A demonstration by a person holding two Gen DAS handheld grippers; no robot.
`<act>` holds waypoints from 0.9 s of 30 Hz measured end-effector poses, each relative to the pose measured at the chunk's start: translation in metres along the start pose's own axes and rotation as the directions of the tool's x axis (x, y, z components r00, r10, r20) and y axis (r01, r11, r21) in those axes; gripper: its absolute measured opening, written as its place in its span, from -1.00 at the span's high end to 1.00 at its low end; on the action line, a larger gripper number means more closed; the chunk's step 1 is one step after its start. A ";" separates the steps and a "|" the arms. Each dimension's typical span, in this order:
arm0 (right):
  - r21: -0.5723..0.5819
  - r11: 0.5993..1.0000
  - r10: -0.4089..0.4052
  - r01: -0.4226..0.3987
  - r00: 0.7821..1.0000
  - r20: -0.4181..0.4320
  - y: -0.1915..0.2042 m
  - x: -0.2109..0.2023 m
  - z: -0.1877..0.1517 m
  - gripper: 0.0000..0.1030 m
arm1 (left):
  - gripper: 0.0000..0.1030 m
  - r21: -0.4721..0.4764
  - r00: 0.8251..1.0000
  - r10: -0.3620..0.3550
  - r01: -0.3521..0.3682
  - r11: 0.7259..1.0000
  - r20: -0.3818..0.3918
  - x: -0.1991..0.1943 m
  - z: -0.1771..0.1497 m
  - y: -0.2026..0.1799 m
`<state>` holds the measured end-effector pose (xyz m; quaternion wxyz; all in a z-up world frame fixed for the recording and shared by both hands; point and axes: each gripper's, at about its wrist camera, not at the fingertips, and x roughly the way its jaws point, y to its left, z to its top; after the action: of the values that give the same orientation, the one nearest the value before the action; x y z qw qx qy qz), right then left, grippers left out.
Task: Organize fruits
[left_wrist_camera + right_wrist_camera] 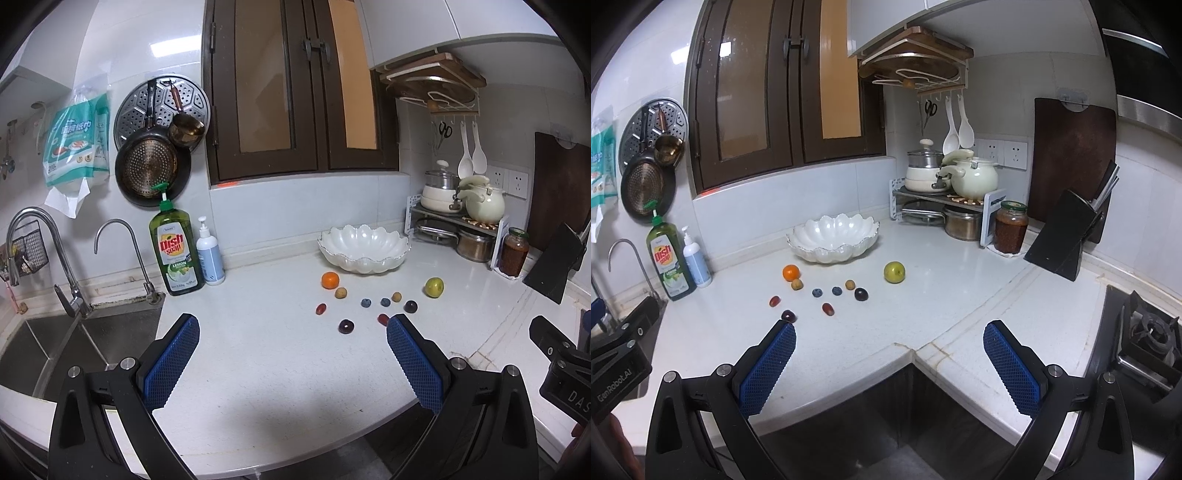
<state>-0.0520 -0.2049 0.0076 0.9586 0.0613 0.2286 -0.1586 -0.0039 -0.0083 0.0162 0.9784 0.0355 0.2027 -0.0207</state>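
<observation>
Ten loose fruits on the worktop (849, 332), scalloped bowl (833, 240) empty, both sets of jaws wide apart, nothing gripped; probably reaching for nearest dark grape (788, 315) first

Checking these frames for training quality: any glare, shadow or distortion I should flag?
Left wrist view: fisheye bends the window frame; glare on the wall tiles; soft gripper shadow on the counter. Right wrist view: same bending, dark corners, the fruit sharp, e.g. the orange.
</observation>
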 end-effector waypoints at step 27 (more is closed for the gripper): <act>-0.090 0.981 0.162 -0.174 0.979 -0.126 -0.018 0.151 0.025 -0.88 | -0.88 0.018 0.987 0.100 -0.098 0.995 -0.123 0.108 -0.002 -0.065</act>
<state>0.0800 -0.2686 -0.0401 0.9553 0.0415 0.2863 -0.0613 0.0909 -0.0759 -0.0328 0.9636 0.0528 0.2606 0.0287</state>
